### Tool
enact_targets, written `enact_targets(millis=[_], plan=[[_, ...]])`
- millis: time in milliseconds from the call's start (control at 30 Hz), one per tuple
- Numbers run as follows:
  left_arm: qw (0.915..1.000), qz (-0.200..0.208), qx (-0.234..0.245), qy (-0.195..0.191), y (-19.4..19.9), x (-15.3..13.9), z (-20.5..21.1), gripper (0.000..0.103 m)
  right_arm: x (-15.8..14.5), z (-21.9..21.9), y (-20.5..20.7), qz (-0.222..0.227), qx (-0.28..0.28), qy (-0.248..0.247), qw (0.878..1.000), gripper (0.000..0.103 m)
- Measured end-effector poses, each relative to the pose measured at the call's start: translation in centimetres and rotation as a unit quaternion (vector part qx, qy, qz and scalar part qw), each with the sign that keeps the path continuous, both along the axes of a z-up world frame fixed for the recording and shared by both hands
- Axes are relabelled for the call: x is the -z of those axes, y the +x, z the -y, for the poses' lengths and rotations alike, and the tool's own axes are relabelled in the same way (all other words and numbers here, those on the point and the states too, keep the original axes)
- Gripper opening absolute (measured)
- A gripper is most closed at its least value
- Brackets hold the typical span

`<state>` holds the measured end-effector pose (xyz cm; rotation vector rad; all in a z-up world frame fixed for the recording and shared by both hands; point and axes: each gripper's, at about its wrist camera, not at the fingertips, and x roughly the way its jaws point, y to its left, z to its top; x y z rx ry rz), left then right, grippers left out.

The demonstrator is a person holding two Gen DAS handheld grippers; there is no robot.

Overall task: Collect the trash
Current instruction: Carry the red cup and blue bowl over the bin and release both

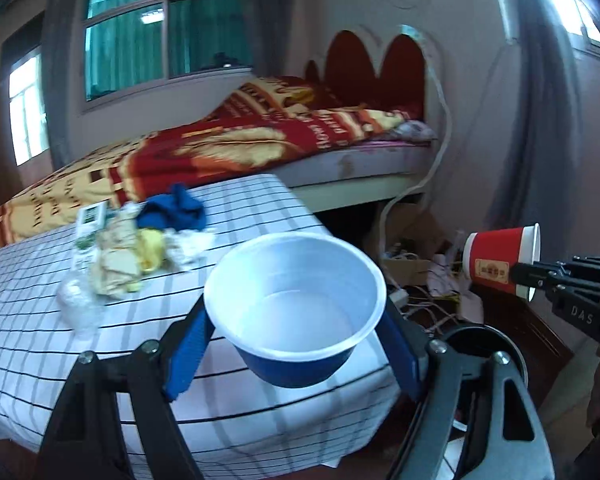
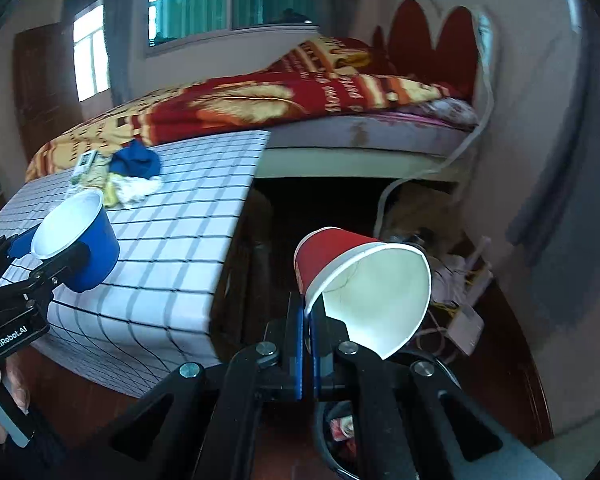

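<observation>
We hold the blue bowl (image 1: 296, 312) wide between the pads of the left hand-held gripper (image 1: 292, 340), just above the tabletop (image 1: 260, 216) edge. Our right hand-held gripper (image 2: 308, 320) pinches only the rim of the red paper cup (image 2: 356, 276), beyond its tips. This thin grip may slip, so the cup could fall beside the bin (image 2: 336, 440) below it.

Two cups, one blue cup (image 1: 296, 320) and one red cup (image 1: 500, 258), two hand-held grippers, one bed (image 1: 260, 148).

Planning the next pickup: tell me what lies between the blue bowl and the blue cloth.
In the left wrist view, crumpled white tissue lies between the blue bowl and blue cloth.
</observation>
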<state>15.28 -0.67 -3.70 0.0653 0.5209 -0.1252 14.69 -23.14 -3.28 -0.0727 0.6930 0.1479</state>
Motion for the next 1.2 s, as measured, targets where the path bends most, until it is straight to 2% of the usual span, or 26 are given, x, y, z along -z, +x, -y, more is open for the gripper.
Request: enact_targets(millis=[367, 700, 1033, 1200], plan=[[0.9969, -0.009, 0.078, 0.000, -0.4, 0.7, 7.9, 0.079, 1.5, 8.2, -3.1, -0.019, 0.068, -0.002, 0.998, 0.003], [0.9899, -0.031, 0.138, 0.005, -0.4, 2.5, 13.1, 0.079, 4.2, 12.9, -4.6, -0.043, 0.099, 0.004, 0.994, 0.003], [0.9794, -0.084, 0.183, 0.017, 0.8, 6.8, 16.9, 0.079, 9.0, 15.1, -4.2, -0.094, 0.099, 0.007, 0.991, 0.003], [0.9684, -0.108, 0.224, 0.021, 1.7, 8.9, 18.6, 0.079, 11.4, 15.8, -3.2, -0.118, 0.088, 0.013, 0.989, 0.003]])
